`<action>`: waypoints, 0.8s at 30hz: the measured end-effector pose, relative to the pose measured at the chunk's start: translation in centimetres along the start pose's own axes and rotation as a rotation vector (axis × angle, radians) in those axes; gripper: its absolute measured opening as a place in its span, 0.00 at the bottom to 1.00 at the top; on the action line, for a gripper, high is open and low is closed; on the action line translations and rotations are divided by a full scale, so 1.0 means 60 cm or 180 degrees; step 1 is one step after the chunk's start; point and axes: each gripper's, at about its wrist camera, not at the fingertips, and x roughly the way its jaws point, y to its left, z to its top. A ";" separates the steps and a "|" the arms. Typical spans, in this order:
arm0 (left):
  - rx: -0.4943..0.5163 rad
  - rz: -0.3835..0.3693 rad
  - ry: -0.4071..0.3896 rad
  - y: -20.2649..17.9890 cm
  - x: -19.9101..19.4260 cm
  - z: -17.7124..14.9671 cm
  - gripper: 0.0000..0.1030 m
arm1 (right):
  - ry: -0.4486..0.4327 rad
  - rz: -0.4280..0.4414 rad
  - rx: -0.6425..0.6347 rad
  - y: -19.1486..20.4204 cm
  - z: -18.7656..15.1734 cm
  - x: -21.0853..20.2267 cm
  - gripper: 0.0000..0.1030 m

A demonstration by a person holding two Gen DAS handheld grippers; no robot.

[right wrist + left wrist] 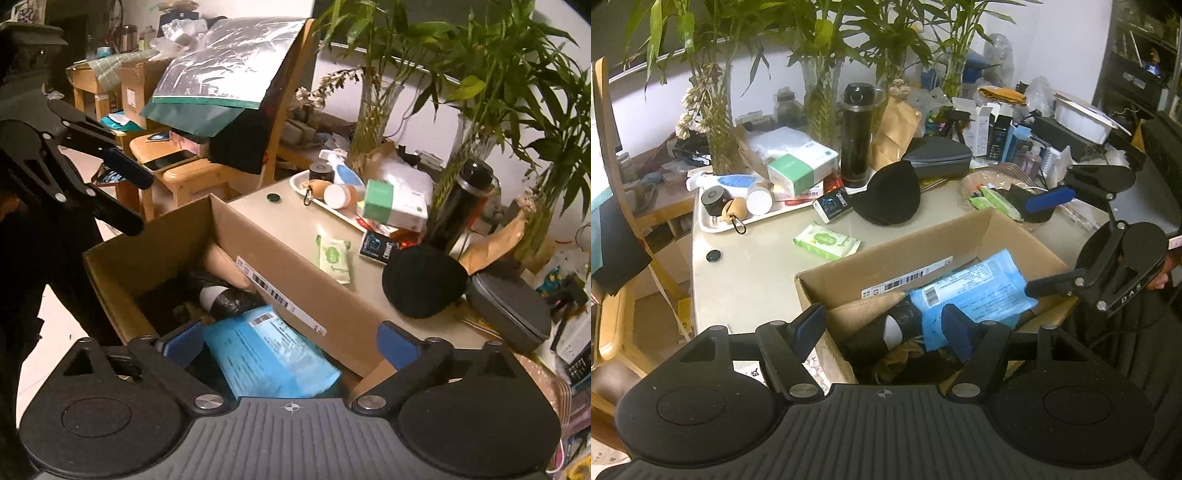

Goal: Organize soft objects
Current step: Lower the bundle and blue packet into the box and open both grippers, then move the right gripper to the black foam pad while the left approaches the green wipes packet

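An open cardboard box [905,254] [155,240] sits at the table's near edge. Inside lie a light blue soft pack [975,295] [269,354], a black roll with a white end [897,325] [225,295] and a tan soft piece [221,266]. My left gripper [886,328] is open and empty above the box's near left corner. My right gripper [291,347] is open and empty above the blue pack; it also shows in the left wrist view [1049,240]. A black soft cap [890,194] [424,282] and a green wipes pack [827,242] [334,258] lie on the table.
A white tray [713,221] [295,179] with small bottles, a tissue box [798,166], a black flask [857,136] [461,203], a grey case [938,155] [509,310] and vases of bamboo crowd the table's back. A wooden chair [192,170] stands left.
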 end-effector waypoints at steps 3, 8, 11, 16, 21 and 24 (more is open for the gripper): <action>-0.0010 0.0036 -0.0014 0.004 0.003 0.001 0.66 | -0.0003 -0.0025 0.0041 -0.005 -0.004 -0.001 1.00; -0.0055 0.0033 -0.0052 0.005 0.010 0.006 0.66 | 0.0008 -0.0158 0.0034 -0.008 -0.008 0.003 1.00; -0.0083 0.0018 -0.0070 0.005 0.016 0.009 0.66 | -0.0012 -0.0154 0.0052 -0.009 -0.011 0.003 1.00; -0.0082 -0.0003 -0.0087 0.001 0.023 0.011 0.66 | -0.0032 -0.0162 0.0033 -0.009 -0.010 0.002 1.00; -0.0102 -0.0021 -0.0124 0.002 0.026 0.015 0.66 | -0.0058 -0.0193 0.0013 -0.008 -0.005 0.004 1.00; -0.0116 -0.0032 -0.0143 0.004 0.027 0.019 0.66 | -0.0082 -0.0184 0.0003 -0.008 -0.001 0.004 1.00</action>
